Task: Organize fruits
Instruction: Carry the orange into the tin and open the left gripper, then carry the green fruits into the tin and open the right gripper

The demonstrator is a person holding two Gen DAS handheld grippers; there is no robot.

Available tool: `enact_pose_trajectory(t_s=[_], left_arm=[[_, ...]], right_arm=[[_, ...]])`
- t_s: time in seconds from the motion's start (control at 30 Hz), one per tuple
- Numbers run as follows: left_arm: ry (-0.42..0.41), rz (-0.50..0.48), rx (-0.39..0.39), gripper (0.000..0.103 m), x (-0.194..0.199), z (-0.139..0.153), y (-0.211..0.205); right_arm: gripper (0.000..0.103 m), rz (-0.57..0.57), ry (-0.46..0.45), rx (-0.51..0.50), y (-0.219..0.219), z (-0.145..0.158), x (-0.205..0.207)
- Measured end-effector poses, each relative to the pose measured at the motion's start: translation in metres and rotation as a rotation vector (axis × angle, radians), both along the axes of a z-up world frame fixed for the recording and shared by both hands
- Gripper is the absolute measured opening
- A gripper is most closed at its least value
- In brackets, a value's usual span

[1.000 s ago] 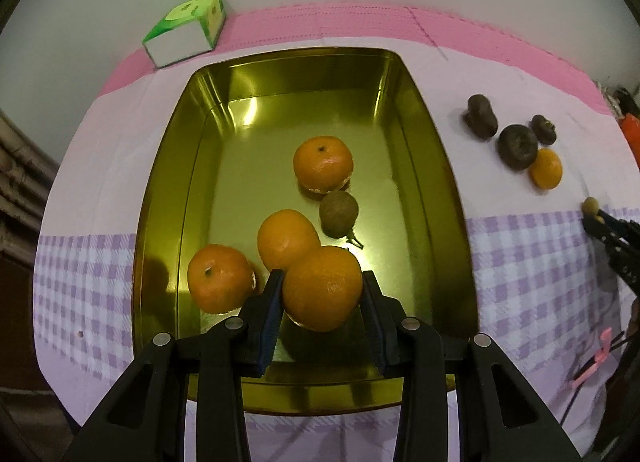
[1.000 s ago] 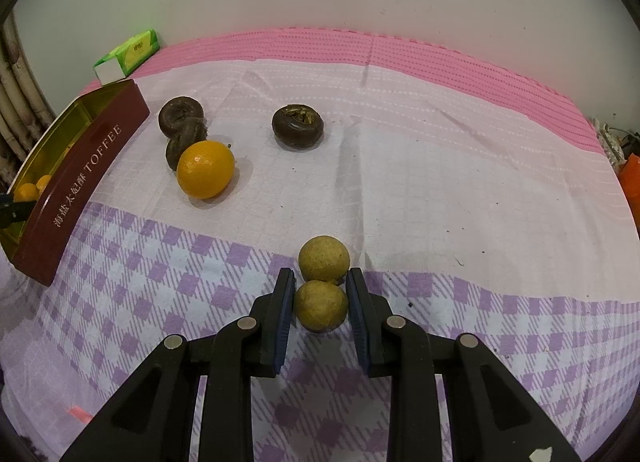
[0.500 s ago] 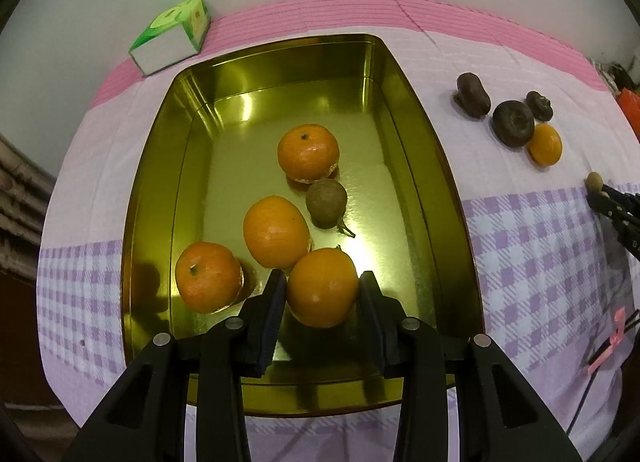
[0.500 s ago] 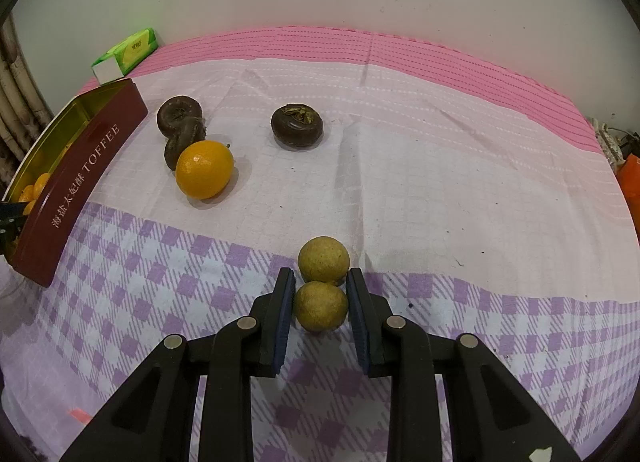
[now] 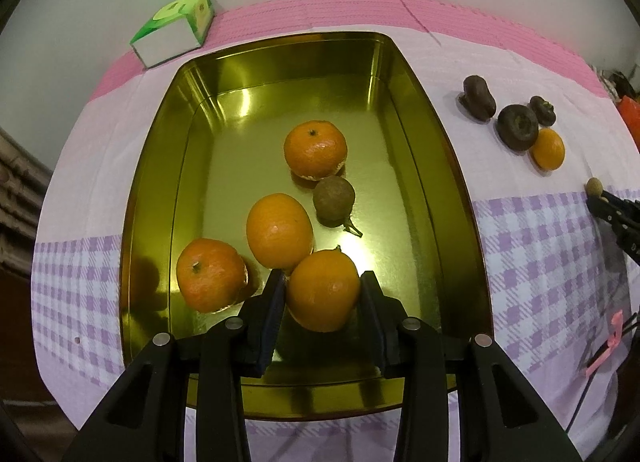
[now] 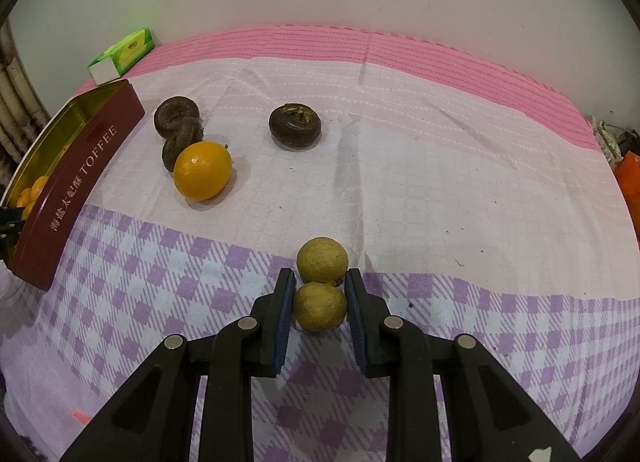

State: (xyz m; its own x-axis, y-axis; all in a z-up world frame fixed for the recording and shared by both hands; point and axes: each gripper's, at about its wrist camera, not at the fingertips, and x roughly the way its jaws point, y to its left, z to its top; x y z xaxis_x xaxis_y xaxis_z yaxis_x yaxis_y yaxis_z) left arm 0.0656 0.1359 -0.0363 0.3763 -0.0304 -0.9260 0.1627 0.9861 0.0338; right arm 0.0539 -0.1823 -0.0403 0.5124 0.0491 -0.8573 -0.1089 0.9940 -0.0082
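A gold tin (image 5: 416, 109) holds three oranges and a small brown fruit (image 5: 334, 202). A fourth orange (image 5: 323, 290) rests on the tin floor between the fingers of my left gripper (image 5: 323, 282). Its jaws are opening and the pads look barely clear of the peel. On the checked cloth my right gripper (image 6: 320, 282) is shut on a yellow-green round fruit (image 6: 320, 310). A second one (image 6: 322, 265) touches it just beyond the fingertips. A loose orange (image 6: 203, 170) lies by the tin's red side (image 6: 76, 197).
Three dark brown dried fruits (image 6: 295, 127) lie on the cloth beyond the loose orange. A green and white box (image 5: 176, 27) sits behind the tin near the wall. An orange object (image 6: 630, 177) is at the table's right edge.
The left jaws have widened slightly around the orange. The right jaws have closed a touch tighter on the yellow-green fruit. Neither hand has shifted noticeably.
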Motion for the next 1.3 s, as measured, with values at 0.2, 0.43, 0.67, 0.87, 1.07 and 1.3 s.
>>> enact_pose_trajectory(t_s=[0.2,0.43,0.67,0.87,1.07,1.3], left_arm=[[-0.030,0.021,-0.031,0.057,0.000,0.012,0.009],[-0.122,0.092,-0.039,0.064,-0.001,0.042,0.027],[-0.181,0.212,-0.027,0.070,-0.002,0.064,0.063],[-0.196,0.253,0.002,0.073,-0.011,0.067,0.083],[-0.201,0.273,0.015,0.076,-0.014,0.063,0.088],[-0.188,0.283,0.044,0.076,-0.010,0.054,0.089]], right_arm=[[0.024,-0.024,-0.002,0.012,0.001,0.005,0.001],[0.024,0.021,-0.035,0.022,0.026,0.025,0.001],[0.024,0.154,-0.069,0.055,0.085,0.051,0.006],[0.024,0.276,-0.082,0.074,0.144,0.066,0.009],[0.024,0.360,-0.078,0.078,0.192,0.066,0.008],[0.024,0.393,-0.067,0.067,0.224,0.063,0.015]])
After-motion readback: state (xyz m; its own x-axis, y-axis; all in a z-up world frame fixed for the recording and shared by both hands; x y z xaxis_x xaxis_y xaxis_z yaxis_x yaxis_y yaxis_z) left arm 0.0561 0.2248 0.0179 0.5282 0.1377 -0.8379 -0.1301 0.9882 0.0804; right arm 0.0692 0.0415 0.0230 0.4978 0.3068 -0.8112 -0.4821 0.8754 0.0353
